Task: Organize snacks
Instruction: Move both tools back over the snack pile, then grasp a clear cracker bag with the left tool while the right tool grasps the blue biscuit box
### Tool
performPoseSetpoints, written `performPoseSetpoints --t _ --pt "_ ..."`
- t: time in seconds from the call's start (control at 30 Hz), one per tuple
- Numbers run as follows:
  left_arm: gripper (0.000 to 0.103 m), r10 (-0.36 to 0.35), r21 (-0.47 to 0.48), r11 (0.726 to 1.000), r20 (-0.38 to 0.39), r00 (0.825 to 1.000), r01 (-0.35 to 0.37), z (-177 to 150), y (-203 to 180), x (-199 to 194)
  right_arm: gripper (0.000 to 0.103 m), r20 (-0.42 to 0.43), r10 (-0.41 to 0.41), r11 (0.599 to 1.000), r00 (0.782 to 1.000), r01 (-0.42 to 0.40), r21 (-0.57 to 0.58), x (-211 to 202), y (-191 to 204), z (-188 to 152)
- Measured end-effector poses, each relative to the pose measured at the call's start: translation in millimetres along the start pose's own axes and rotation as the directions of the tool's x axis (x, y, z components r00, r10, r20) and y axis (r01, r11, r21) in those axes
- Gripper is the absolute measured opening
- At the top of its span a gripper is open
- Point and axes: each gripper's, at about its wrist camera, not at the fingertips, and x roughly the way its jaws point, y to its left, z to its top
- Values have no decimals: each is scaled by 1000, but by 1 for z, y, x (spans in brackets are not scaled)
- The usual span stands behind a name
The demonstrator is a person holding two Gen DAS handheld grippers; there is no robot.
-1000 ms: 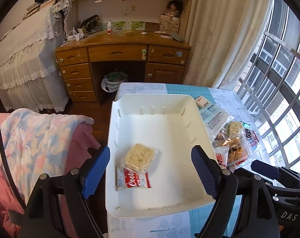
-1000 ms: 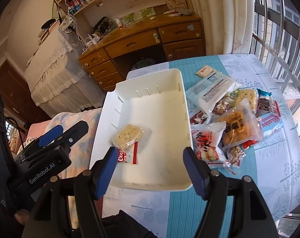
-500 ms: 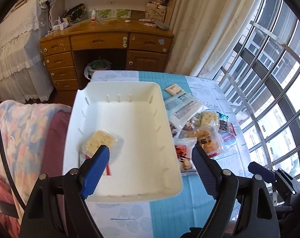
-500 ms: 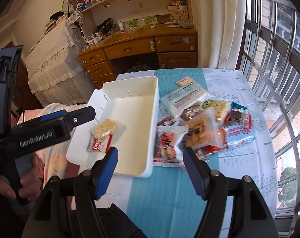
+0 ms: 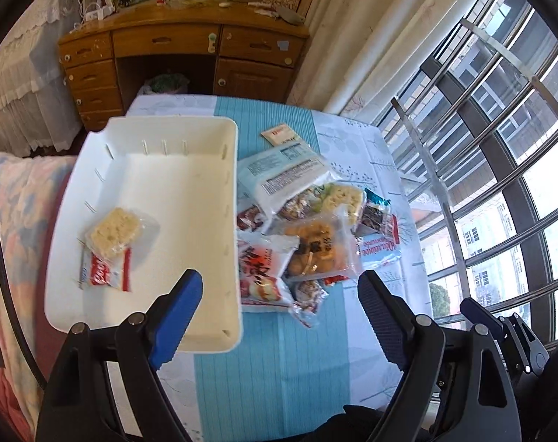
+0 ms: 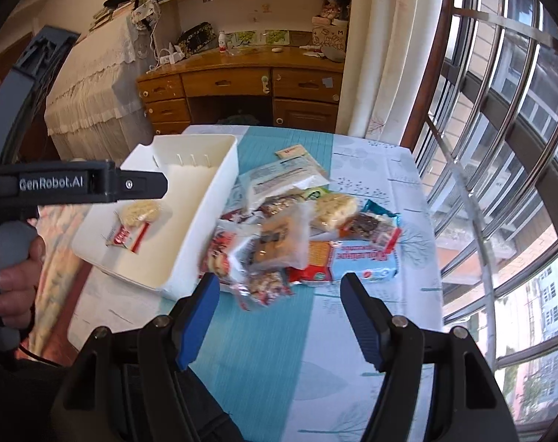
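Observation:
A white plastic bin (image 5: 190, 191) sits on the left of the table and holds a pale rice cracker pack (image 5: 115, 230) over a red cookie sachet (image 5: 104, 276). The bin also shows in the right wrist view (image 6: 205, 206). A heap of snack packets (image 5: 308, 228) lies right of it, also in the right wrist view (image 6: 297, 232). My left gripper (image 5: 281, 307) is open and empty above the bin's near right corner. My right gripper (image 6: 281, 305) is open and empty, just short of the heap's near edge.
The table wears a teal and white patterned cloth (image 5: 271, 368). A wooden desk (image 5: 183, 48) stands beyond it. Barred windows (image 5: 500, 147) run along the right. A bed with a floral quilt (image 5: 10, 221) lies at the left.
Both grippers have swung right, from over the bin toward the snack heap, and the right one has come lower and closer to it. Both stay open.

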Motion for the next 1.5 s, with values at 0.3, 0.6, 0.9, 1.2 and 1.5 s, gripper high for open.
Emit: performPoseSetpoints --t 0.3,0.6,0.9,1.2,1.5 --pt "85 9 -64 998 -139 990 -18 -1 -35 45 75 10 -47 972 999 48 -229 11 -31 -7" --pt "85 36 -110 992 -281 959 -69 15 -60 102 77 33 -68 870 997 76 -487 41 -48 -9" --pt "85 40 -173 977 -435 899 -127 29 -70 166 77 -17 -23 738 1000 6 -675 82 -52 -16" --pt "85 82 -204 953 -538 839 -224 37 -67 217 77 -104 42 611 994 -108 -785 125 -56 -21" --pt "85 152 -176 933 -601 785 -315 40 -66 254 77 -182 61 499 981 -188 -846 172 -51 -28"
